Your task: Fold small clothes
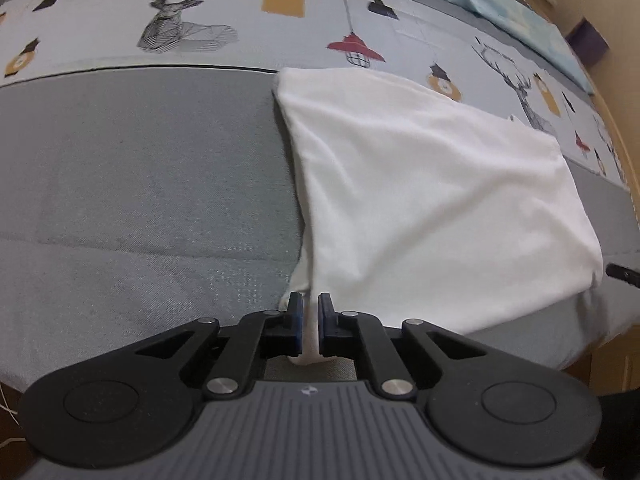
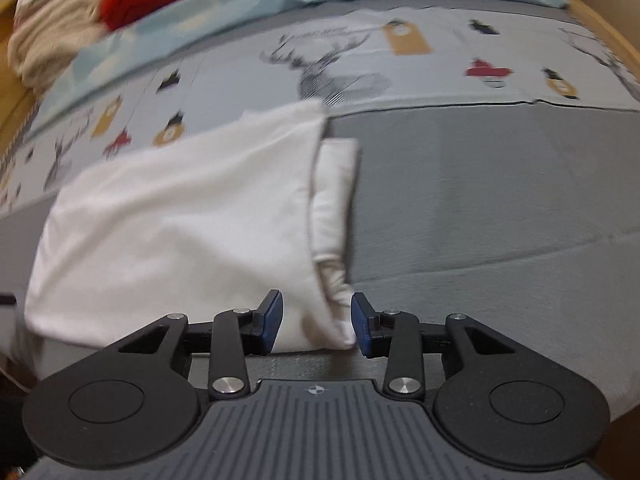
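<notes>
The left gripper is clamped on a corner of the white garment, which spreads ahead on the grey bed. The right gripper stands apart, with the garment's corner between its jaws.

Garments lying on the bed: one, a white cloth, showing in both views.
Grippers showing: two, the left gripper and the right gripper.
Fingers showing per gripper: two.
Beds showing: one, with a grey cover.
Deer heads showing on the printed sheet: two in the left view.
Red lamps showing in the print: two in the left view.
Clothes piles lying beyond the bed: one heap, blurred.
</notes>
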Demonstrator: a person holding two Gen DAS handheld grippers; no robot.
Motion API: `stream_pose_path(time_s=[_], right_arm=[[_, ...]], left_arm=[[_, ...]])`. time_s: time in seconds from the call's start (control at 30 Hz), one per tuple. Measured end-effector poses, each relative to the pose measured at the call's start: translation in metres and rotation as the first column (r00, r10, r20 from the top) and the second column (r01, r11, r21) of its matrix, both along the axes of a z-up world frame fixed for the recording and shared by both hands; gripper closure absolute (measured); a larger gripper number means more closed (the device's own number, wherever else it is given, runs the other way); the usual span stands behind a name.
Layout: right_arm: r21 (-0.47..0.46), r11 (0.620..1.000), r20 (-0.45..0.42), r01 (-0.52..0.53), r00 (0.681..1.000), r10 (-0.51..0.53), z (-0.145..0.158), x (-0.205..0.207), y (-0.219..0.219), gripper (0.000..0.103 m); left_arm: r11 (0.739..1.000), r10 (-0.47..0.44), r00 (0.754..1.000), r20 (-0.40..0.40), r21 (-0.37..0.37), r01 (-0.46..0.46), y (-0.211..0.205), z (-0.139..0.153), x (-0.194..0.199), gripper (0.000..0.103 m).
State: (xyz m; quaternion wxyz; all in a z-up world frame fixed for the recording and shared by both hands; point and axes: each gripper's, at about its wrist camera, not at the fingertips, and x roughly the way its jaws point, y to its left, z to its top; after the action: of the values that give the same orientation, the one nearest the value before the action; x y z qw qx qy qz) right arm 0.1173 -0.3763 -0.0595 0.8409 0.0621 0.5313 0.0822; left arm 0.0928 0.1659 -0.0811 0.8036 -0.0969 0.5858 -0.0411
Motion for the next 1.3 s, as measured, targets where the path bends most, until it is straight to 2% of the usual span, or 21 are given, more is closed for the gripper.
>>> stream_pose_path(time_s=[0.1,0.13,0.17,0.2,0.33,0.43,0.57,0.63,0.7,0.77,0.83,1.03,1.1,1.17,1.27,1.3], right_arm=[[-0.051,0.998,-0.021,-0.045,0.999,0.044,-0.009,0.007,0.015,0.064],[-0.063,0.996,-0.030,-0.059,0.998,0.057,-0.011,0.009,0.017,0.071],[-0.072,0.995,-0.040,-0.070,0.997,0.067,-0.015,0.009,0.018,0.093],[-0.080,0.993,-0.051,-0.083,0.996,0.079,-0.017,0.008,0.019,0.103],[-0.049,0.993,-0.015,-0.109,0.994,0.108,-0.009,0.001,0.012,0.103],[-0.027,0.998,-0.009,-0.054,0.998,0.054,-0.001,-0.006,-0.008,0.103],[-0.061,0.998,-0.066,0.035,0.997,-0.039,-0.009,-0.014,-0.037,0.103],[-0.034,0.999,-0.021,0.031,0.999,-0.032,-0.004,-0.017,-0.039,0.101],[0.014,0.999,0.019,0.036,0.999,-0.036,0.001,-0.017,-0.034,0.094],[0.042,0.999,0.036,0.023,0.999,-0.024,0.003,-0.013,-0.026,0.068],[0.019,1.000,0.045,0.005,0.999,-0.006,0.003,-0.006,-0.014,0.066],[-0.026,0.998,-0.034,-0.056,0.998,0.055,-0.018,0.012,0.012,0.067],[-0.057,0.994,-0.071,-0.091,0.994,0.087,-0.027,0.013,0.018,0.099],[-0.087,0.992,-0.068,-0.094,0.994,0.088,-0.028,0.012,0.016,0.101],[0.039,0.999,-0.053,-0.030,0.998,0.032,-0.015,0.009,-0.007,0.101],[0.048,0.998,-0.051,-0.031,0.998,0.033,-0.013,0.006,-0.011,0.101]], left_arm=[[1.000,-0.020,1.000,0.003,-0.003,0.020,-0.006,0.000,0.001,0.095],[1.000,-0.024,1.000,0.007,-0.005,0.024,-0.008,0.000,0.001,0.095],[1.000,-0.029,1.000,0.012,-0.007,0.029,-0.010,0.001,0.002,0.095],[0.999,-0.035,0.999,0.017,-0.013,0.035,-0.013,0.002,0.003,0.095],[0.998,-0.063,0.998,0.024,-0.020,0.064,-0.026,0.001,0.008,0.095],[0.995,-0.094,0.996,0.013,-0.023,0.094,-0.036,-0.002,0.010,0.094],[0.991,-0.132,0.991,-0.009,0.006,0.132,-0.045,-0.008,0.009,0.088],[0.991,-0.129,0.992,-0.009,0.012,0.130,-0.044,-0.009,0.008,0.088],[0.993,-0.115,0.993,-0.006,0.009,0.115,-0.039,-0.009,0.008,0.088],[0.995,-0.098,0.995,-0.006,0.012,0.098,-0.035,-0.009,0.008,0.084],[0.996,-0.087,0.996,-0.007,0.012,0.087,-0.030,-0.009,0.007,0.083],[0.998,-0.066,0.998,-0.004,0.015,0.066,-0.021,-0.006,0.006,0.083],[0.998,-0.060,0.998,-0.003,0.014,0.061,-0.021,-0.005,0.008,0.083],[0.998,-0.068,0.998,0.001,0.010,0.068,-0.024,-0.005,0.010,0.083],[0.995,-0.096,0.995,0.007,0.006,0.096,-0.032,-0.005,0.013,0.083],[0.995,-0.104,0.995,0.006,0.003,0.104,-0.035,-0.005,0.014,0.083]])
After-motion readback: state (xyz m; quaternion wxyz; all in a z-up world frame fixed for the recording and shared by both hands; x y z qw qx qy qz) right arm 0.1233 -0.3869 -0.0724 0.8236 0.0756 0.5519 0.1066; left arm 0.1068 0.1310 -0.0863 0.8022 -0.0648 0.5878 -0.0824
